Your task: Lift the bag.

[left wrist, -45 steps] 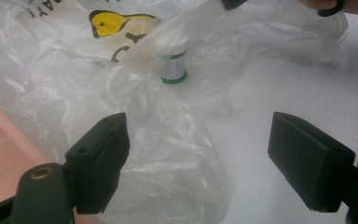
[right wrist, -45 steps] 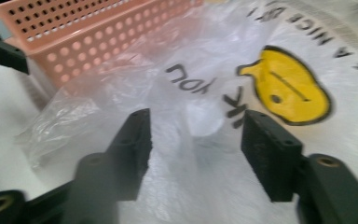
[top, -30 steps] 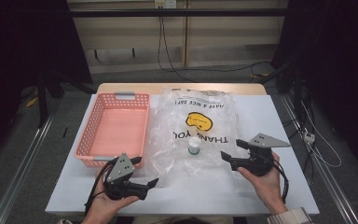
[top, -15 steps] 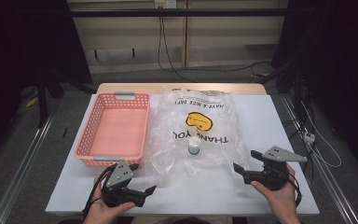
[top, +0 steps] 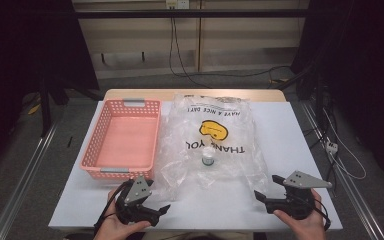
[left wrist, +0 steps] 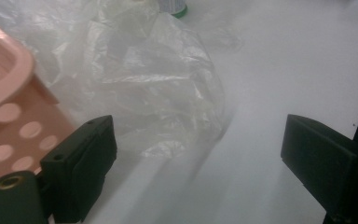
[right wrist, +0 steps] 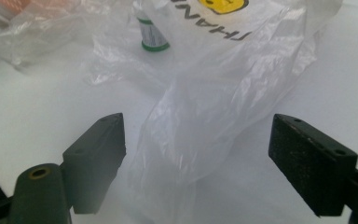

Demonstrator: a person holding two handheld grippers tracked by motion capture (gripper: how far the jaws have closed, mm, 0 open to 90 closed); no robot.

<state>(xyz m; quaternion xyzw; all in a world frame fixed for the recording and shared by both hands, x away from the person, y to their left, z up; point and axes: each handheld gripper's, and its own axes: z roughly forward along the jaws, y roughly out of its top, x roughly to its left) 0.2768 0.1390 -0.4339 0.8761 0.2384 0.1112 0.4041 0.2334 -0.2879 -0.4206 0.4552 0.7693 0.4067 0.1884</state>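
White counter (top: 290,130) with a wooden far edge. Grey floor (top: 70,125) around it, metal rails (top: 22,185) along both sides. Beige wall panel (top: 230,35) behind, with black cables (top: 180,55) hanging down. Dark curtains (top: 25,45) flank the scene. Lighting even.

Lighting: table (top: 290,145) bright and evenly lit from above; surroundings dark. Shadows: soft, short, beneath plastic bag (top: 215,145). Glare: mild sheen on bag folds. Sharpness: high view soft; both gripper views hazy, near jaws blurred, far edges washed out.
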